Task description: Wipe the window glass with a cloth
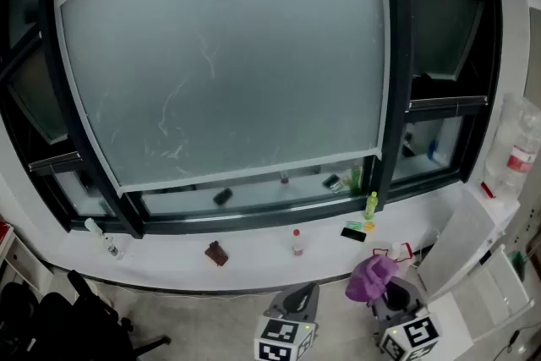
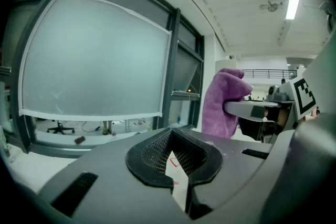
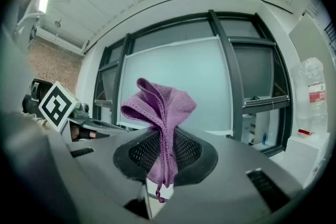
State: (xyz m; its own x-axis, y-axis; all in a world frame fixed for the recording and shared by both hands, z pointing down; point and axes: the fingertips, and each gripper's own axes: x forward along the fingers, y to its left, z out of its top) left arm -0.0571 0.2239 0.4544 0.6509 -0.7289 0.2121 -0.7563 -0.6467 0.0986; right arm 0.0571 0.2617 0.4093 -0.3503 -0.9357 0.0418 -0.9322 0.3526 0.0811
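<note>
The big frosted window pane (image 1: 228,55) fills the middle of the head view, with faint scratch-like marks on it; it also shows as the window pane (image 2: 89,60) and window pane (image 3: 194,81) in the gripper views. My right gripper (image 1: 393,298) is low at the bottom right, shut on a purple cloth (image 1: 372,277) that bunches up above its jaws. In its own view the right gripper (image 3: 164,153) pinches the cloth (image 3: 160,107) in front of the glass. My left gripper (image 1: 296,300) sits beside it, well short of the glass. The left gripper (image 2: 173,153) is shut and holds nothing; the cloth (image 2: 220,105) hangs at its right.
On the white sill (image 1: 169,254) stand a small red-capped bottle (image 1: 297,242), a brown object (image 1: 216,254), a clear bottle (image 1: 106,239), a yellow-green bottle (image 1: 370,205) and a dark flat item (image 1: 353,233). A large plastic bottle (image 1: 517,152) tops a white cabinet (image 1: 473,241). A black chair (image 1: 68,321) stands lower left.
</note>
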